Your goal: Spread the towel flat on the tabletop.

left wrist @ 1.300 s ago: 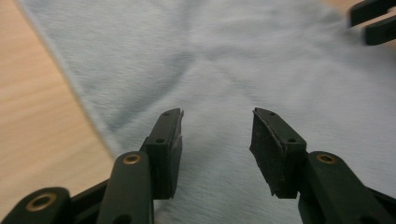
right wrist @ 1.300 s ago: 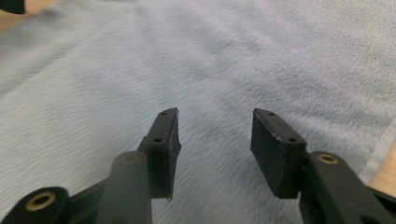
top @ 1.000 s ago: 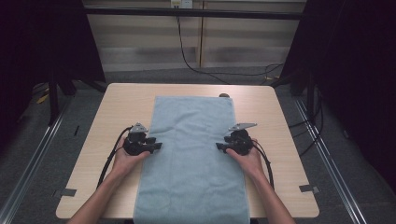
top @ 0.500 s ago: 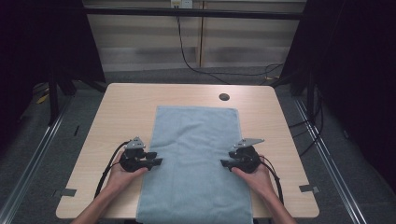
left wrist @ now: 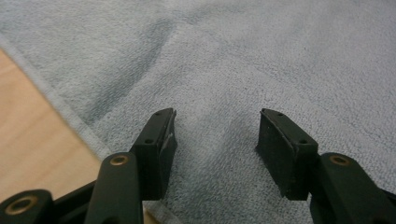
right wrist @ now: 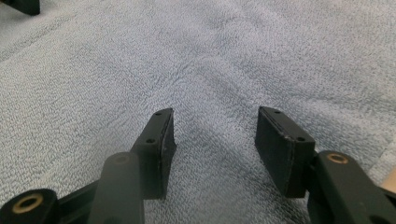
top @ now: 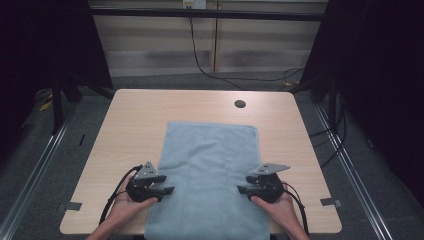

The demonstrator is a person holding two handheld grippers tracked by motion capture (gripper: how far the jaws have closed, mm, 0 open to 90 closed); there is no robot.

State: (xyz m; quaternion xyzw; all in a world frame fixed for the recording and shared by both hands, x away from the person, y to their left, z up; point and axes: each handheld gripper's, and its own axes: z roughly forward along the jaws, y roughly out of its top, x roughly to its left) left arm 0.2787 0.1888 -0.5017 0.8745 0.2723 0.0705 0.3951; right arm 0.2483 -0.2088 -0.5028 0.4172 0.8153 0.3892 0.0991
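Observation:
A light blue towel lies flat down the middle of the wooden table, and its near end reaches the front edge. My left gripper rests at the towel's left edge and points inward. Its jaws have just been opening and now stand apart over the terry, pinching nothing; the hem and bare wood show at its left. My right gripper sits at the towel's right side and points inward, open, with only flat cloth beneath it. A hand holds each gripper.
A round dark cable hole sits in the tabletop beyond the towel. Grey tape marks lie near the front corners. Bare wood runs along both sides of the towel. Dark curtains and metal rails flank the table.
Both hands have drawn back toward the front edge of the table. The towel has slid the same way, leaving more bare wood at the far end.

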